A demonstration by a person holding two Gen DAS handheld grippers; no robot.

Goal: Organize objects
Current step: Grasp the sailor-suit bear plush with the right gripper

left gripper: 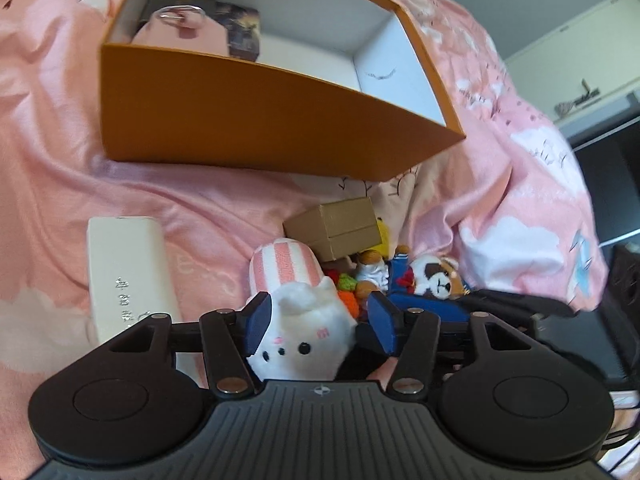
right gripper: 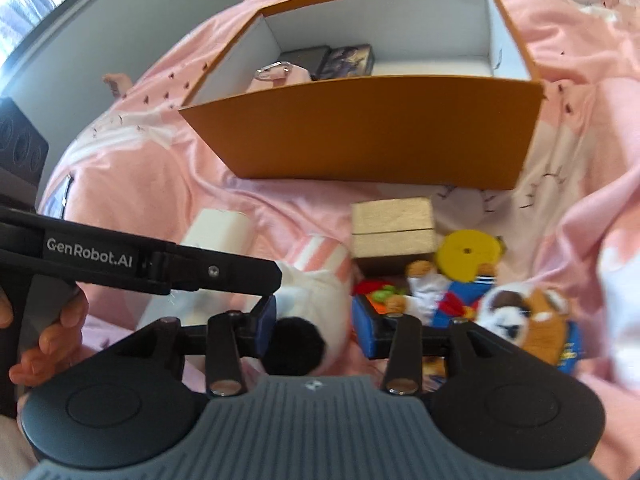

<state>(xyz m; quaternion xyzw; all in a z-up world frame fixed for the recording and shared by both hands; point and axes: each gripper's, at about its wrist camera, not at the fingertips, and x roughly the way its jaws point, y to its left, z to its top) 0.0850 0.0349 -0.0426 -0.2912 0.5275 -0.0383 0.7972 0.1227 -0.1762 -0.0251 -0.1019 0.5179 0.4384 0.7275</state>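
Note:
A white plush cat with a pink-striped body (left gripper: 304, 336) lies on the pink bedspread. My left gripper (left gripper: 320, 326) is open with its blue pads on either side of the cat's head. In the right wrist view the same plush (right gripper: 316, 300) sits between the pads of my right gripper (right gripper: 316, 332), which is open too. The left gripper's black arm (right gripper: 160, 262) crosses that view from the left. An orange box (left gripper: 256, 120) with white inside stands behind, also in the right wrist view (right gripper: 380, 136). It holds a pink pouch (left gripper: 180, 32) and dark card boxes (right gripper: 348, 60).
A white oblong box (left gripper: 128, 276) lies left of the plush. A small kraft cardboard box (right gripper: 394, 228), a dog plush (right gripper: 528, 320), a yellow-hatted doll (right gripper: 468, 260) and small knitted toys (left gripper: 348, 288) crowd the right. The bedspread (left gripper: 520, 200) is rumpled.

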